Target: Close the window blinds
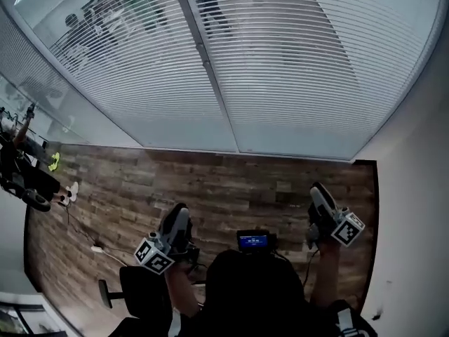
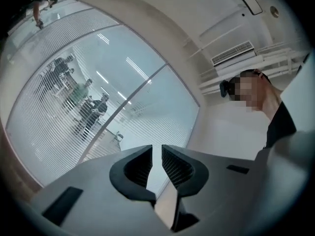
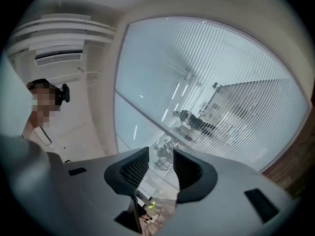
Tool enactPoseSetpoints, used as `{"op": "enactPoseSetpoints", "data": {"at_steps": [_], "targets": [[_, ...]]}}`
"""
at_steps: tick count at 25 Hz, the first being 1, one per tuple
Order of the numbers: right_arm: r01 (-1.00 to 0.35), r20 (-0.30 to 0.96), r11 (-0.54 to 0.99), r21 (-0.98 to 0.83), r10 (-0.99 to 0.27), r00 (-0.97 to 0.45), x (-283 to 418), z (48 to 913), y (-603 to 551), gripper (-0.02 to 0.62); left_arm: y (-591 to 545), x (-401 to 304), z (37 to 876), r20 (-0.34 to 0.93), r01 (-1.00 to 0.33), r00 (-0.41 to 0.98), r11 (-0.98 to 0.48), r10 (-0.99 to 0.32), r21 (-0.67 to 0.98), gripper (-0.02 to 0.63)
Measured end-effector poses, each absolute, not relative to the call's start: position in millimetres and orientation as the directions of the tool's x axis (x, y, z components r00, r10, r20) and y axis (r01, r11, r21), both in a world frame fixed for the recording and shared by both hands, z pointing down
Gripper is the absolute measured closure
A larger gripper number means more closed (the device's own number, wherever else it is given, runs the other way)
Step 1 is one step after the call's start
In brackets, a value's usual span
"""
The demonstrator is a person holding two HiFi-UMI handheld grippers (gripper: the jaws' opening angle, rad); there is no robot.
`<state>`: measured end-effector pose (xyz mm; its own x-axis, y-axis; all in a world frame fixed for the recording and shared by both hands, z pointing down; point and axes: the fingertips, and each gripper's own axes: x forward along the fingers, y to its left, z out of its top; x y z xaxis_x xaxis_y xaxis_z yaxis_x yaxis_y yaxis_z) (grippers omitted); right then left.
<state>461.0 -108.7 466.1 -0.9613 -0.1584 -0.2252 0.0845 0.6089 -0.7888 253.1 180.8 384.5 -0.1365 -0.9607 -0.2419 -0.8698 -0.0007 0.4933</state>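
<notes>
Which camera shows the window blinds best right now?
The head view: the window blinds spread across both panes, slats clearly visible. The left and right gripper views each catch only a slanted, distorted part of them.

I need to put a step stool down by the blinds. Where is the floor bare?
The wooden floor is bare along the window's bottom rail, from the middle across to the right wall. The left side is crowded: dark wheeled equipment, a yellow item and a cable.
</notes>
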Motion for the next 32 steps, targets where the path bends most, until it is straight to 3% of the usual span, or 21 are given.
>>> {"op": "enactPoseSetpoints", "data": {"at_steps": [3,11,16,22,27,32], "targets": [[0.078,-0.265,0.583,-0.809,-0.242,-0.934,474,465,-139,0.416,132,241,367,-0.226,-0.886,-0.107,-0.011,-0.968,0.463,0.523],[0.083,-0.355,0.624,-0.777,-0.326,-0.876,500,452,-188,0.413,30,239,367,-0.143,-0.899,0.019,-0.079,-0.99,0.43,0.429],[0.039,-0.364,0.652,-0.757,-0.372,-0.854,495,444,-212,0.414,-37,220,366,-0.192,-0.88,0.11,-0.186,-0.975,0.437,0.428],[-0.053,-0.327,0.68,-0.732,-0.417,-0.848,448,405,-270,0.414,-124,154,358,-0.241,-0.818,0.156,-0.262,-0.958,0.512,0.414],[-0.078,-0.305,0.779,-0.621,-0.333,-0.892,380,371,-310,0.414,-170,94,390,-0.246,-0.772,0.129,-0.253,-0.961,0.583,0.411],[-0.167,-0.192,0.686,-0.708,-0.415,-0.889,346,418,-357,0.414,-201,43,411,-0.229,-0.725,0.116,-0.24,-0.966,0.645,0.411]]}}
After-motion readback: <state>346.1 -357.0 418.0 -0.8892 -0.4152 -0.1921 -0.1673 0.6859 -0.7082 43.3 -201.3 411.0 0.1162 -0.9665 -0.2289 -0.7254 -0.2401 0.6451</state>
